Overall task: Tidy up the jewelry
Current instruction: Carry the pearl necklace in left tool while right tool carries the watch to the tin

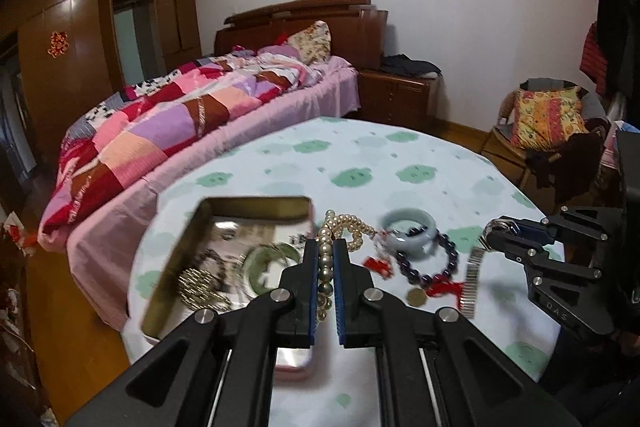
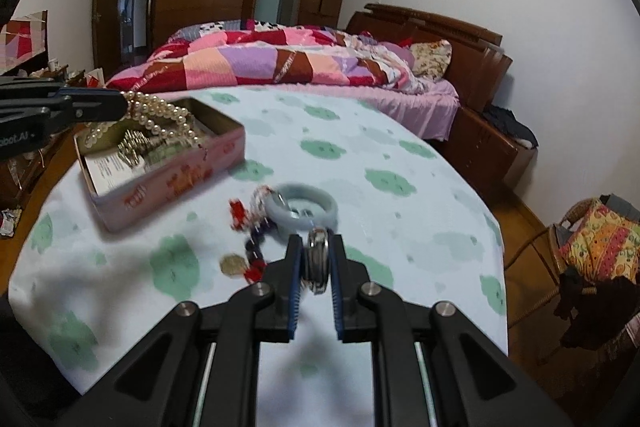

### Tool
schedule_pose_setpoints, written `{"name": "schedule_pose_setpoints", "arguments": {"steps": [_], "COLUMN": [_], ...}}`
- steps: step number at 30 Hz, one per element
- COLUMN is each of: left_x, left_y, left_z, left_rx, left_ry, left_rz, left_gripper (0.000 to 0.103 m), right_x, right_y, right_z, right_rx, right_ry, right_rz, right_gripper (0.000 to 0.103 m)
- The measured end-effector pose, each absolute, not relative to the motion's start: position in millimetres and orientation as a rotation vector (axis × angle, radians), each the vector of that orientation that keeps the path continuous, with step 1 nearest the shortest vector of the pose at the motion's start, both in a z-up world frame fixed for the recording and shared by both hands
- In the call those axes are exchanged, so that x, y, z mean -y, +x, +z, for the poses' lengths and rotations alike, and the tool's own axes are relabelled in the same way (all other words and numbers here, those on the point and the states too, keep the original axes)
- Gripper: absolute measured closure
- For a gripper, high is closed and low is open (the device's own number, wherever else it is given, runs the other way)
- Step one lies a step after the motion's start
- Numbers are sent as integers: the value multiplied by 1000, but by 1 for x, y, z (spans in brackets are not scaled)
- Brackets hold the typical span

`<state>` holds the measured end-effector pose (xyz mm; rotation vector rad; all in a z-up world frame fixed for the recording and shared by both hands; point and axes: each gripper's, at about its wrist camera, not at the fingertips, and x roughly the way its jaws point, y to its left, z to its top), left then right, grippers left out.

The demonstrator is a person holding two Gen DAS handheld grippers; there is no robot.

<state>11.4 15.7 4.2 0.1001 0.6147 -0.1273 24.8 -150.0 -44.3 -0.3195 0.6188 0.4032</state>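
Observation:
My left gripper (image 1: 326, 245) is shut on a strand of the pearl necklace (image 1: 352, 227), which trails back onto the cloth. In the right wrist view the left gripper (image 2: 122, 103) holds the pearl necklace (image 2: 164, 117) above the open pink tin (image 2: 172, 183). The tin (image 1: 256, 201) holds a gold chain bundle and a green bangle. My right gripper (image 2: 317, 241) is shut on a silver watch (image 2: 318, 259). From the left wrist view, the watch's metal band (image 1: 472, 279) hangs below the right gripper (image 1: 491, 230). A pale jade bangle (image 2: 302, 207) lies just beyond it.
A purple bead bracelet (image 1: 438, 263), red tassels (image 1: 378, 265) and a gold coin pendant (image 2: 234, 264) lie on the green-patterned tablecloth (image 2: 360, 155). A bed (image 2: 280, 63) stands behind the table. A chair with a patterned cushion (image 1: 548, 119) is off to the right.

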Motion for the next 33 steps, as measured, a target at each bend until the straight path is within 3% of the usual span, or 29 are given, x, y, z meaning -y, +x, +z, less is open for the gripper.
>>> {"name": "schedule_pose_setpoints", "arguments": {"steps": [19, 33], "left_x": [-83, -108], "left_y": [31, 46], "left_z": [18, 1], "left_rx": [-588, -626], "left_ry": [72, 33], "left_rz": [29, 82], "left_gripper": [97, 97], "right_x": [64, 12], "right_y": [43, 74], "right_z": [6, 7], "right_rx": [-468, -448], "right_ry": [-393, -404], "right_rz": [545, 607], "right_gripper": [88, 88]}}
